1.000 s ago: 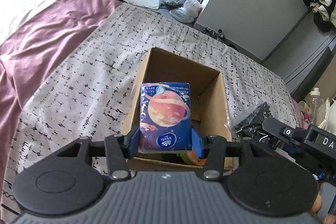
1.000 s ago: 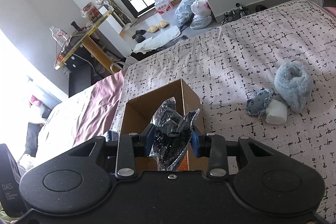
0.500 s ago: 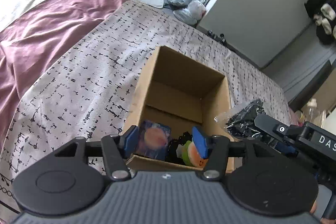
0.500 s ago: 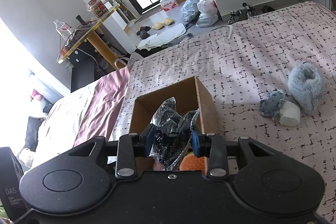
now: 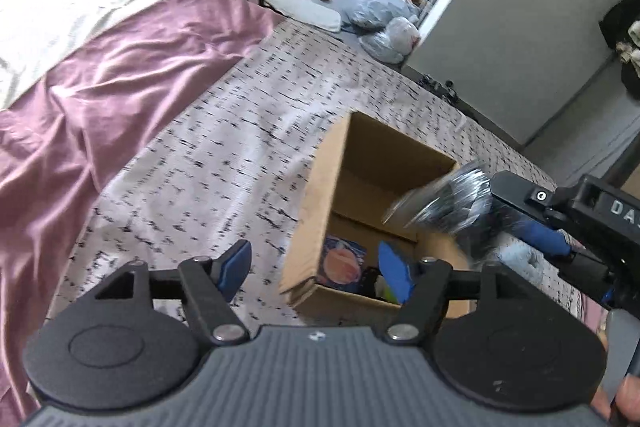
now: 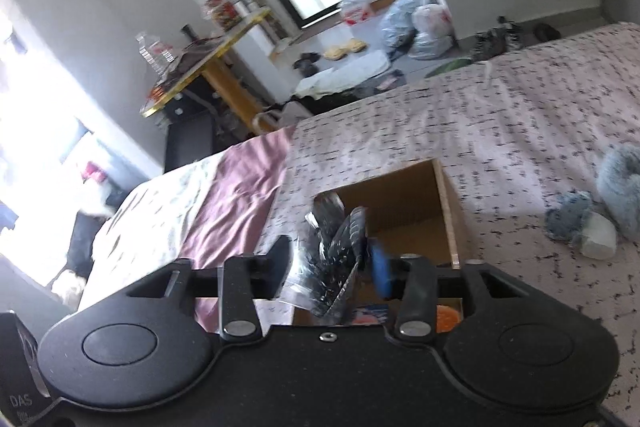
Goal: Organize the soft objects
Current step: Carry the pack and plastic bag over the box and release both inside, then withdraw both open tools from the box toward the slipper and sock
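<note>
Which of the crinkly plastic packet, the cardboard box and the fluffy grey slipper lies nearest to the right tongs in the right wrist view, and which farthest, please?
1. Crinkly plastic packet: gripped between the right tongs.
2. Cardboard box: just ahead of the tongs, on the bedspread.
3. Fluffy grey slipper: far off to the right, on the bedspread.

Tissue pack inside box on bed

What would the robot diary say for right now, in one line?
left hand-held gripper: open, empty | right hand-held gripper: holding crinkly black bag over cardboard box | tissue pack: in box
</note>
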Available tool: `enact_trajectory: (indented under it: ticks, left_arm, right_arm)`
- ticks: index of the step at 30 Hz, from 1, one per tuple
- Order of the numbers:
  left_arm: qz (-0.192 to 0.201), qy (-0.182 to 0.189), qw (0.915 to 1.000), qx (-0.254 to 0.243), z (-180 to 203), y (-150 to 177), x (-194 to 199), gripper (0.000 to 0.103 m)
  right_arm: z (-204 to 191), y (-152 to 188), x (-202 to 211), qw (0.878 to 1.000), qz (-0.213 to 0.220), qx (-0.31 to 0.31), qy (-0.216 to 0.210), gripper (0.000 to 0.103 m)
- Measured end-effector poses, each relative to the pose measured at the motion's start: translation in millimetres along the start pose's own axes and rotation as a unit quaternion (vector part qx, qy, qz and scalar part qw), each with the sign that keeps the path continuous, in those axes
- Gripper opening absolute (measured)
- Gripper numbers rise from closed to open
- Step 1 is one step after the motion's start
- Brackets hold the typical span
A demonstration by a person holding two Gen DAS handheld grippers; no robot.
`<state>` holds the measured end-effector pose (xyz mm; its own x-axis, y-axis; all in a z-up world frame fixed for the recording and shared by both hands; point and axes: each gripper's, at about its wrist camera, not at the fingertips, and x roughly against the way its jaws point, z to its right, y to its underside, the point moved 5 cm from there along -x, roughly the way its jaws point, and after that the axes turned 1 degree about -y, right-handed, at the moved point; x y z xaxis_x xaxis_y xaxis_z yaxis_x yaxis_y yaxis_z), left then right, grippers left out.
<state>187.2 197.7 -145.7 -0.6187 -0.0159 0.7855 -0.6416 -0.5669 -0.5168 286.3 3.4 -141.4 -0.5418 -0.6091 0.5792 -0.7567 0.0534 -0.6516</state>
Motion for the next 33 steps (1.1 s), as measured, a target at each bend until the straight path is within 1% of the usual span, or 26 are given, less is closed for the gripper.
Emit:
enact_trajectory:
  ticks: [3,6,8,9,10,12,13,15,17,19,21,23,25,26,27,30,33]
  left_arm:
    - [0.006,0.001,0.9999,0.010,-5,1,6,0.075]
    - [0.013,0.003,0.9999,0.005,-4,2,10,0.075]
    - [0.025,0.010,0.9996,0.000,0,1,14,0.076]
    - [0.033,0.012,0.9994,-0.005,2,1,16,0.078]
    - [0.043,0.011,0.9990,-0.010,4,0,19,0.080]
    - [0.071,0.013,0.9973,-0.017,9,0,27,0.086]
    - [0.084,0.012,0.9961,-0.023,13,0,31,0.088]
    - [0.093,0.020,0.9949,-0.032,19,0,34,0.091]
    - [0.091,0.032,0.9948,-0.034,23,2,34,0.092]
    - [0.079,0.035,0.9957,-0.034,26,4,32,0.092]
    - [0.068,0.049,0.9963,-0.021,26,5,33,0.092]
    - [0.070,0.056,0.9959,-0.006,25,5,39,0.092]
    - [0.077,0.060,0.9951,-0.010,29,4,45,0.094]
    - [0.080,0.062,0.9948,-0.017,33,4,49,0.098]
    - [0.079,0.060,0.9949,-0.020,35,5,50,0.100]
    - [0.062,0.061,0.9960,-0.022,41,9,52,0.100]
    - [0.070,0.053,0.9958,-0.028,46,14,56,0.100]
  right_arm:
    - [-2,3,6,1.000,0.004,0.003,0.003,0.061]
    - [4,5,12,1.000,0.004,-0.009,0.006,0.061]
    - [7,7,18,1.000,0.006,-0.012,0.007,0.064]
    - [8,8,21,1.000,0.008,-0.013,0.008,0.070]
    - [9,9,24,1.000,0.010,-0.013,0.010,0.077]
    - [10,11,27,1.000,0.014,-0.009,0.024,0.085]
    - [9,12,30,0.999,0.017,-0.004,0.031,0.088]
    - [8,14,34,0.999,0.017,0.005,0.034,0.093]
    - [7,16,38,0.999,0.018,0.013,0.035,0.096]
    - [7,18,43,0.999,0.019,0.024,0.036,0.100]
    - [10,19,47,0.999,0.019,0.030,0.038,0.103]
    - [13,19,52,0.999,0.019,0.028,0.038,0.103]
    - [16,19,57,0.999,0.019,0.025,0.036,0.103]
    - [17,20,59,0.999,0.021,0.026,0.035,0.103]
    - [18,20,61,0.999,0.023,0.026,0.034,0.103]
    - [23,22,70,0.999,0.029,0.031,0.032,0.103]
    - [30,23,79,0.998,0.033,0.033,0.036,0.103]
